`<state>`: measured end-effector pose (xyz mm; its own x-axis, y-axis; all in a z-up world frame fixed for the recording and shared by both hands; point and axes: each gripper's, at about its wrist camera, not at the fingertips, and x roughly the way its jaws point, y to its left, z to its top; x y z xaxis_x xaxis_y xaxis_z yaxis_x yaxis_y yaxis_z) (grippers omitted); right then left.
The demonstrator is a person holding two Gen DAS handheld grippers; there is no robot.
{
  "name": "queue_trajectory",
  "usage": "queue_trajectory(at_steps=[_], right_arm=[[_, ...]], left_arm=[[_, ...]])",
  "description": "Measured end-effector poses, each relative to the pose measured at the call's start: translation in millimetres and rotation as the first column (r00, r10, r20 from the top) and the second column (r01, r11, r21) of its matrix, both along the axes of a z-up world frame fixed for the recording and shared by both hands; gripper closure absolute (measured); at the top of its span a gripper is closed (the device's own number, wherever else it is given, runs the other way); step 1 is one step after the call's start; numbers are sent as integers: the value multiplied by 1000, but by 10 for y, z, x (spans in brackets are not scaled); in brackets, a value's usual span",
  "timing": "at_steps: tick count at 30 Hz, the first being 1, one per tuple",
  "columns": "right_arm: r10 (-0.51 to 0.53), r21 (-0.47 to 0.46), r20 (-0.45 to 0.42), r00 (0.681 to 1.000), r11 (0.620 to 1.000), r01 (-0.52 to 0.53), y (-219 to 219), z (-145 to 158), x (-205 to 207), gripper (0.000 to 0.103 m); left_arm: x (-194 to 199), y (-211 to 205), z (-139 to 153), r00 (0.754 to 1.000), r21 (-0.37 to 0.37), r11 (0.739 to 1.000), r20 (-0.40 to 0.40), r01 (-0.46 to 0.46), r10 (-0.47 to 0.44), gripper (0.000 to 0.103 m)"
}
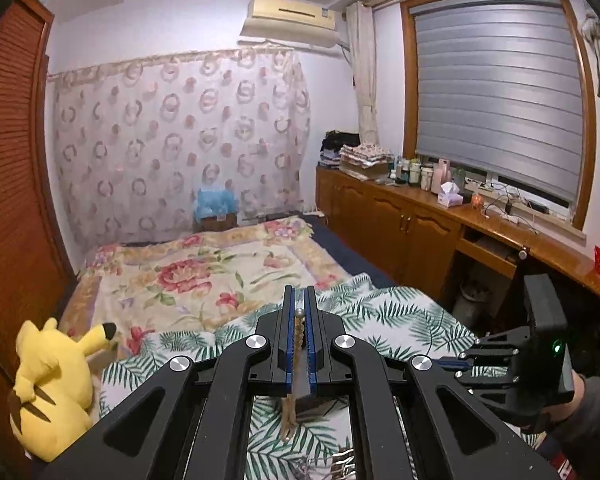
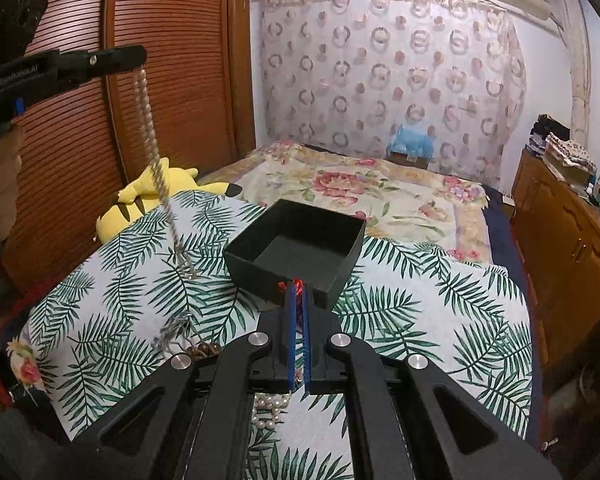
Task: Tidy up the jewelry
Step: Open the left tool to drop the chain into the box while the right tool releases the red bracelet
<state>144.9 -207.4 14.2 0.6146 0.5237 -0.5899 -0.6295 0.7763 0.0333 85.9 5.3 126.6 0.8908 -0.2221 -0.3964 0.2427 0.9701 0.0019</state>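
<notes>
Since both are lifting: snag risk.
Left tongs (image 2: 142,60): clamped on a dangling chain (image 2: 150,136), tail dragging the bed (image 2: 400,312).
Right tongs (image 2: 298,292): pinching red cord (image 2: 296,286) near the box (image 2: 296,248).

You see matt black plastic on the open box (image 2: 296,246), and soft leaf-print cloth (image 2: 400,320) beneath it; the beaded chain (image 2: 148,128) gleams like metal, the pearls (image 2: 270,410) look smooth and glossy, and the slatted wardrobe door (image 2: 160,80) is ribbed, polished wood
</notes>
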Motion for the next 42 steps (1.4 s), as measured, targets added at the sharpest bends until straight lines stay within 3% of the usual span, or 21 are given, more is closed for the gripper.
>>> queue_trajectory(at_steps=[8,20,30,38,42], right_arm=[[-5,-4,9,1000,1000,6,44,52,111,100],[-10,4,22,1000,1000,10,200,161,396,100],[-20,-2,-10,1000,1000,20,375,68,795,100],[-14,-1,-62,998,1000,14,562,-127,993,100],[-6,-5,-72,997,1000,6,635,-191,998,99]], left_arm=[[71,-120,93,1000,19,1000,13,3,-3,99],[479,-169,242,1000,17,1000,19,-12,12,99],[944,-78,-248,995,3,999,-91,-38,38,99],[983,0,-576,984,8,999,-173,-45,45,98],[873,36,-700,981,15,999,-188,-43,45,85]])
